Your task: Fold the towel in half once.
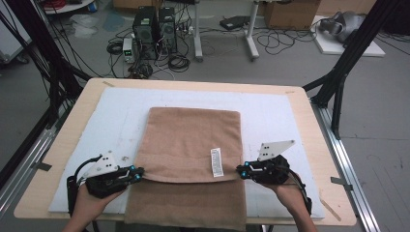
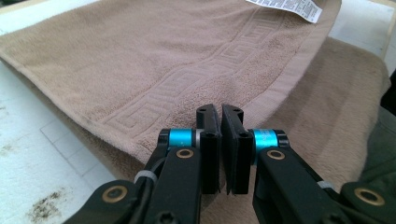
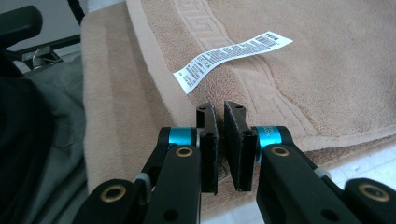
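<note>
A wooden table [image 1: 58,159] stands in front of me with a white sheet [image 1: 121,108] laid over most of its top. On that sheet lies a brown towel [image 1: 193,140], folded over on itself: the upper layer covers the far part, and its hemmed edge runs across from one gripper to the other, while the lower layer carries on toward the person and hangs a little over the near edge of the table. A woven key-pattern band follows that hem, plain in both gripper views.

The person's hands come in from the near side, one at each end of the folded edge. The left gripper [image 1: 138,174] sits at the towel's left side with its tips at the corner of the upper layer. In the left gripper view its jaws are pressed nearly together, with only a thin slit between the pads, and the towel's hem lies right at their tips; I cannot tell whether any cloth is caught in them. The right gripper [image 1: 241,169] mirrors it at the right corner. In the right gripper view its jaws are likewise drawn close, and something dark and fibrous shows in the narrow gap, though whether that is a pinched bit of towel is unclear.

A white label [image 3: 229,58] with printed lines lies flat on the upper layer, just beyond the right gripper's tips.
</note>
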The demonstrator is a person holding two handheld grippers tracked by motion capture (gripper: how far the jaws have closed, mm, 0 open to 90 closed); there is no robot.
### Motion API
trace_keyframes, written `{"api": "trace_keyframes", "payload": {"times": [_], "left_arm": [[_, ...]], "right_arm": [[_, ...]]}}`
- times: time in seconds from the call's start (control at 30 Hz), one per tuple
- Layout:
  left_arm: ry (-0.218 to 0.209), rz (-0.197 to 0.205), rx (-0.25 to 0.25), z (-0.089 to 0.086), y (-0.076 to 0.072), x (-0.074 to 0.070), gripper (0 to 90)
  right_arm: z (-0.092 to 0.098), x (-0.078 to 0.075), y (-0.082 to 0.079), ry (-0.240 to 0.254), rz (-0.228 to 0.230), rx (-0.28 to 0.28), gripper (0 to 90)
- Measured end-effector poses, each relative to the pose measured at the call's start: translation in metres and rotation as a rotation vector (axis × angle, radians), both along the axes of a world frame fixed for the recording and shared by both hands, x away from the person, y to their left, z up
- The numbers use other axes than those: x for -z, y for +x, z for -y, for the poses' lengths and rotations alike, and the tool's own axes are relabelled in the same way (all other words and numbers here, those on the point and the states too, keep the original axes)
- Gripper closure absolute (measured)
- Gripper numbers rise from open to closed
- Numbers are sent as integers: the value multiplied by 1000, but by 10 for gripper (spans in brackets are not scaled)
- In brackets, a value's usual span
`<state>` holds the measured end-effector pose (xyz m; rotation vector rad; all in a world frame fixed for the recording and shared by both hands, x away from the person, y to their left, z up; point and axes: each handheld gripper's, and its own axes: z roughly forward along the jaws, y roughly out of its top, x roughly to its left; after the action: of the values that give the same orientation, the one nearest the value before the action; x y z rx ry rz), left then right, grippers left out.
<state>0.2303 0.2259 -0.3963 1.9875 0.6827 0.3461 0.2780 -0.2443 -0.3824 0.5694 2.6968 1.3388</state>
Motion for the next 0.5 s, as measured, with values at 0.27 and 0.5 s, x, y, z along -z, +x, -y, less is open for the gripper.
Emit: {"api": "trace_keyframes", "payload": {"times": [0.27, 0.5], "left_arm": [[-5, -5, 18, -3, -9, -3, 739], [-7, -9, -36, -6, 17, -4, 627]], "right_arm": [[3, -3, -8, 38, 16, -38, 765], [7, -2, 7, 28, 9, 23, 631]]}}
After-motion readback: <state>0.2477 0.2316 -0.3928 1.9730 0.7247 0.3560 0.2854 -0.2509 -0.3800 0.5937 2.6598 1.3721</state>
